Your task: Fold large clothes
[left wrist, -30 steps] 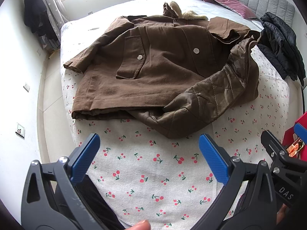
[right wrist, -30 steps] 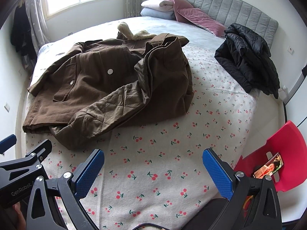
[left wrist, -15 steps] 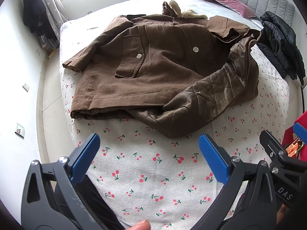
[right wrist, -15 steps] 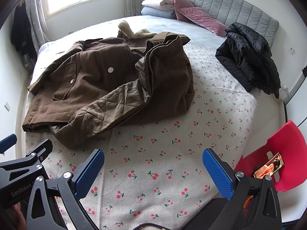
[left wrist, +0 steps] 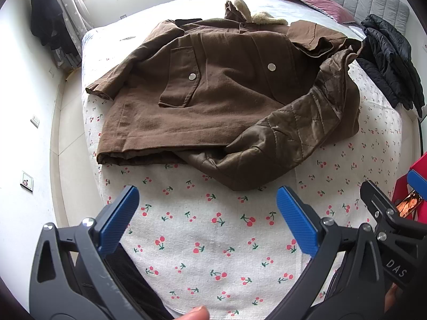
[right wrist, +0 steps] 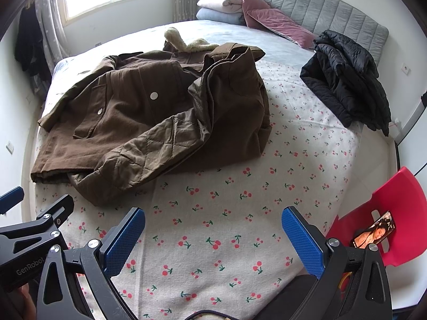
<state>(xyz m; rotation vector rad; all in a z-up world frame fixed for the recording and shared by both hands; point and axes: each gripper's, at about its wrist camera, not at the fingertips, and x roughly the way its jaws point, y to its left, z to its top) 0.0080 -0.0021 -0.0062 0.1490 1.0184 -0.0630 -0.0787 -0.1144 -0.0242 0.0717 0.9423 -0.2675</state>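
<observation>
Blue-padded jaws on my left gripper (left wrist: 206,213) and right gripper (right wrist: 213,229) stand spread wide, empty, above the cherry-print bed sheet (left wrist: 213,245). Compared with one second ago, both views show the brown cloth coat with quilted lining (left wrist: 213,101) slightly larger and nearer — I am closing in, nothing grasped yet. The coat lies mid-bed, one flap thrown over. Folding has barely started. Beyond it — a black puffer jacket (right wrist: 347,77).

phone screen (right wrist: 375,233) too small to read, chair (right wrist: 400,213) cut off
</observation>
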